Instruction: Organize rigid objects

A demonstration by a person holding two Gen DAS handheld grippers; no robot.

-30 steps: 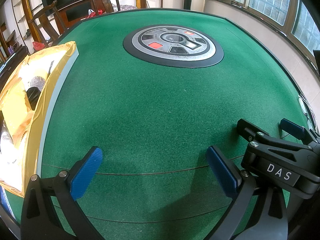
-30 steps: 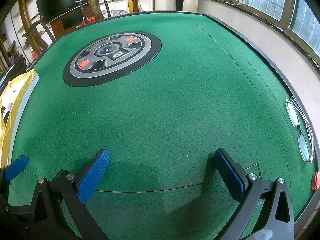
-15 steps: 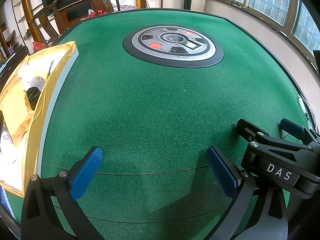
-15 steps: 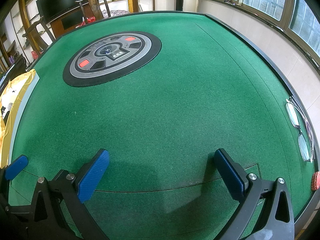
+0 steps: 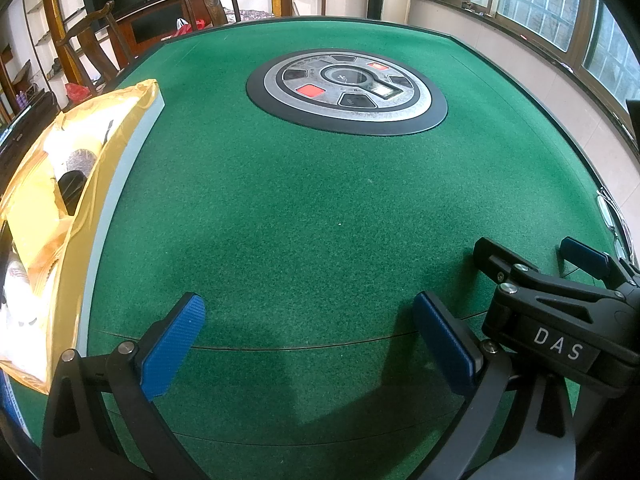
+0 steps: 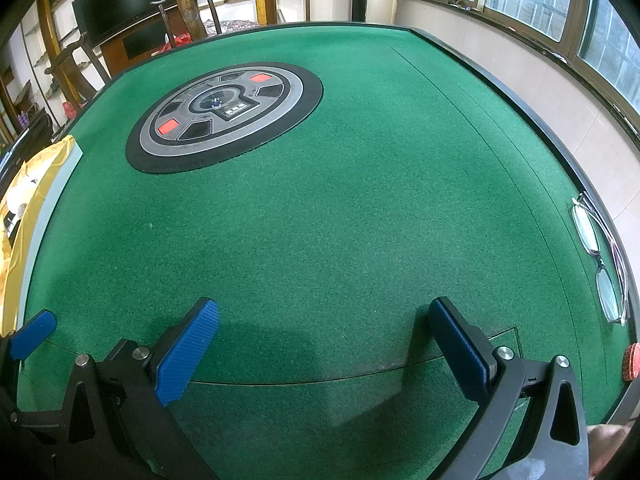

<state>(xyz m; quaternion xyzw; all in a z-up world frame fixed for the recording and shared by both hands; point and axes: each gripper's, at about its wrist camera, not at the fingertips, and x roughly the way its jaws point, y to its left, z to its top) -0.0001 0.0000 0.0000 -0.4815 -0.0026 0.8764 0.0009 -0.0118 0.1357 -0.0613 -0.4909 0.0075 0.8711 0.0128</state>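
While both grippers are held low over the green surface (image 6: 360,208), nothing is gripped: the left gripper (image 5: 308,344) and the right gripper (image 6: 324,344) are each spread wide with only bare felt between the blue pads. The nearest rigid object is judged to be the pair of glasses (image 6: 600,256), lying flat at the surface's right edge, ahead and well to the right of the right gripper, long axis running roughly along that edge, lens behind lens away from the camera. A small red round item (image 6: 632,366) is seen just nearer along the same edge; what it is cannot be told. The right gripper is clearly the closer one; from the left wrist view only a sliver of the frames is seen beyond the right gripper's body. A gold-lined box (image 5: 72,208) with mixed contents is sited at the left edge, just beside the left gripper, probably the destination. The coming move is judged to be a rightward reach, with the jaws turned across the thin frame.
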